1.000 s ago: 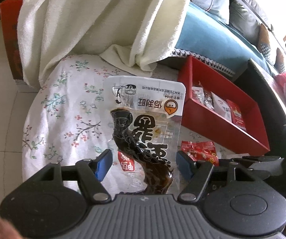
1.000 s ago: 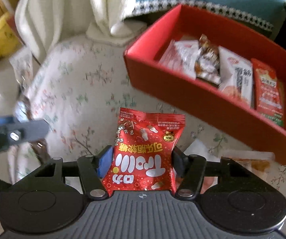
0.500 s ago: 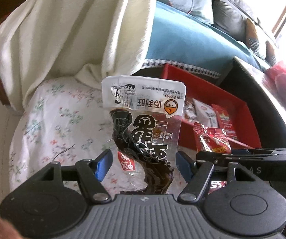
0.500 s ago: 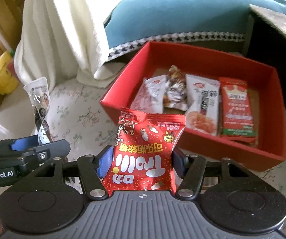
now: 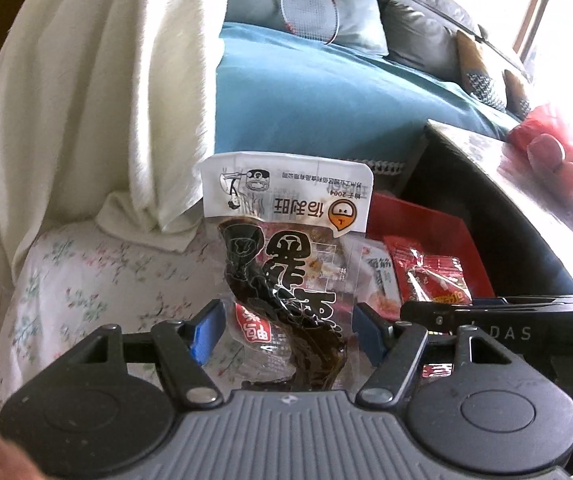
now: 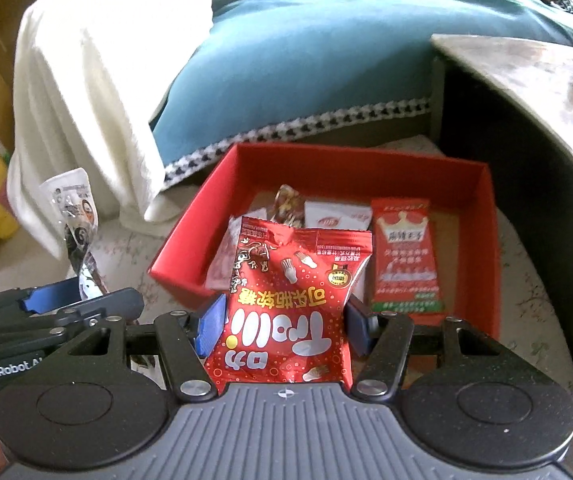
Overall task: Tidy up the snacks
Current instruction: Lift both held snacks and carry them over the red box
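Observation:
My left gripper (image 5: 286, 330) is shut on a clear packet of dark kelp snack (image 5: 286, 264) with a white top, held upright above the floral stool. My right gripper (image 6: 282, 326) is shut on a red gummy candy bag (image 6: 286, 312) and holds it over the near edge of the red box (image 6: 486, 240). The box holds several snack packets, among them a red crown-print sachet (image 6: 404, 256). In the right wrist view the left gripper (image 6: 46, 312) with its kelp packet (image 6: 74, 216) is at the left. In the left wrist view the right gripper (image 5: 506, 320) and red bag (image 5: 438, 280) show at the right.
The box sits on a round stool with a floral cover (image 5: 86, 280). A white towel (image 6: 98, 80) hangs at the left, a blue sofa cushion (image 6: 306, 60) lies behind the box, and a marble-topped table (image 6: 546, 76) stands at the right.
Both grippers have risen and tilted toward the sofa, each keeping its packet. The right gripper has moved closer over the red box's near edge.

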Demonstrator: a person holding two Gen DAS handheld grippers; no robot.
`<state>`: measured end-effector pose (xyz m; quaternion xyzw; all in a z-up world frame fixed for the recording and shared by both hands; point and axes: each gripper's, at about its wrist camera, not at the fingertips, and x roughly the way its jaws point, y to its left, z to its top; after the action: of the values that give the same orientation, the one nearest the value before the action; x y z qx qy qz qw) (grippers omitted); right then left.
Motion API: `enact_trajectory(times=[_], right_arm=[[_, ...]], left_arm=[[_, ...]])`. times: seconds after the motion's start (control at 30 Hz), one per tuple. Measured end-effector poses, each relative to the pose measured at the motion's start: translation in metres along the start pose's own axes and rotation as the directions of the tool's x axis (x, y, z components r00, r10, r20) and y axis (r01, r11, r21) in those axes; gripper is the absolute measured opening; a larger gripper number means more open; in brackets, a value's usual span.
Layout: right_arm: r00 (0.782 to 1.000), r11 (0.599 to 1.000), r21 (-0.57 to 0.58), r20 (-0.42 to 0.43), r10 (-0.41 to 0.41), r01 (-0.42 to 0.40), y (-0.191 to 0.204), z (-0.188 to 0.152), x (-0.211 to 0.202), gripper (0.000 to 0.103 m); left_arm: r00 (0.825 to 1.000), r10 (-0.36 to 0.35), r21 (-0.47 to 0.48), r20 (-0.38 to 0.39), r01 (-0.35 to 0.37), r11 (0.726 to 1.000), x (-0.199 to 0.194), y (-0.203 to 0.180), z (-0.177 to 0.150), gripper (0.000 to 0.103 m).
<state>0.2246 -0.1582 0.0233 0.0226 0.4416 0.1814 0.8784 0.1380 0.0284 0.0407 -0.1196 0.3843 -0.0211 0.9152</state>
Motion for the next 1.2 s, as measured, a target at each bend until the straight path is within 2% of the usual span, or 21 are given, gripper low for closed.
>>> enact_trajectory(times=[0.7,1.2], right_arm=[[0.997,0.999,0.038,0.068,-0.039,0.036,-0.027,0.026,0.004,0.069],[0.996,0.996,0.063,0.060,-0.073,0.069,-0.044,0.039,0.022,0.069]], left_arm=[[0.997,0.037,0.069,0.068,-0.042,0.997,0.030,-0.027,0.039,0.062],[0.994,0.059,0.099,0.088,-0.067,0.993,0.050,-0.040,0.055,0.062]])
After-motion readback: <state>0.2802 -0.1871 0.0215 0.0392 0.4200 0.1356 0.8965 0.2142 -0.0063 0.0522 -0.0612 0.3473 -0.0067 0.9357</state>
